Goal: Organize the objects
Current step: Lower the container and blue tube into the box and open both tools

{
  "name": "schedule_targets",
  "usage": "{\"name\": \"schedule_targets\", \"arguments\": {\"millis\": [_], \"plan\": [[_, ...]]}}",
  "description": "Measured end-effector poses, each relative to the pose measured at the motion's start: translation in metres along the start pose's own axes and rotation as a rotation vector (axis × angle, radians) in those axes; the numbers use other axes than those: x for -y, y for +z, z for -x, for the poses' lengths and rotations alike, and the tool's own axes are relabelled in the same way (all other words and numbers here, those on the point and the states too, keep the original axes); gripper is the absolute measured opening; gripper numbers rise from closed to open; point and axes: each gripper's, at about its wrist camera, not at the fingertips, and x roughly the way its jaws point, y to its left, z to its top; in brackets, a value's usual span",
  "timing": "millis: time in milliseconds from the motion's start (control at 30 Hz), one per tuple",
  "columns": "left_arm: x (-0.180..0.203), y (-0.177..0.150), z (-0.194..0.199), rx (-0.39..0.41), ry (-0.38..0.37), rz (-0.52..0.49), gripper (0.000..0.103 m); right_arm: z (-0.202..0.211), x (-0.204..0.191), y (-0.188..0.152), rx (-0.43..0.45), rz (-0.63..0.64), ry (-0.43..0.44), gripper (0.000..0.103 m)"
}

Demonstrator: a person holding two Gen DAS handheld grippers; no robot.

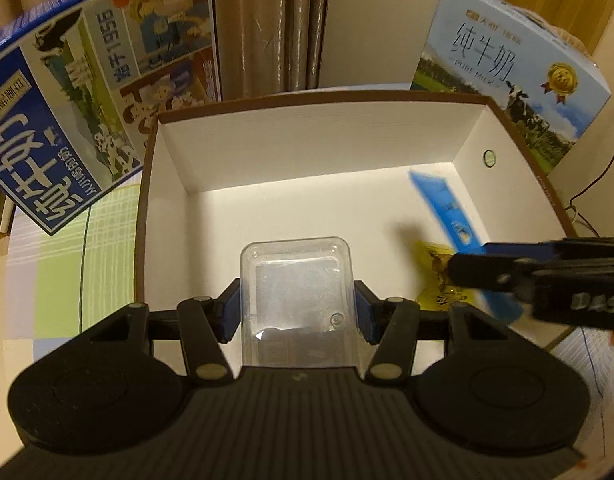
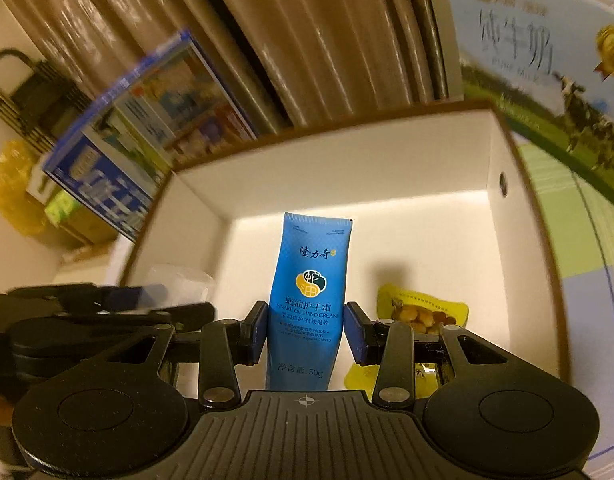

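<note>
My left gripper [image 1: 298, 312] is shut on a clear plastic case [image 1: 297, 280] and holds it over the near part of a brown box with a white inside [image 1: 179, 160]. My right gripper [image 2: 305, 332] holds a blue hand cream tube [image 2: 309, 280] between its pads over the same box [image 2: 503, 152]; the pads sit at the tube's sides with little or no gap. In the left wrist view the right gripper [image 1: 547, 280] enters from the right with the blurred tube [image 1: 447, 208]. A yellow snack packet [image 2: 423, 312] lies on the box floor; it also shows in the left wrist view [image 1: 431, 252].
A blue milk carton box [image 1: 87, 100] leans at the box's left and a light blue milk box [image 1: 519, 80] stands behind its right corner. Curtains hang behind. A checked cloth [image 1: 67, 248] covers the table. A cable [image 1: 587, 200] runs at the right.
</note>
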Motion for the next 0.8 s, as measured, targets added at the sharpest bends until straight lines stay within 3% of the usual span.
{"name": "schedule_targets", "arguments": {"millis": [200,533,800], "plan": [[-0.005,0.001,-0.012,-0.019,0.004,-0.003,0.052,-0.038,0.008,0.003,-0.098,-0.016,-0.034,0.038],[-0.012,0.000,-0.025,-0.042,0.013,0.001,0.052,-0.067,0.016,0.011,-0.179,-0.036,-0.068,0.038],[-0.012,-0.003,-0.029,-0.050,0.014,-0.001,0.052,-0.055,0.020,0.014,-0.142,-0.062,-0.031,0.039]]}}
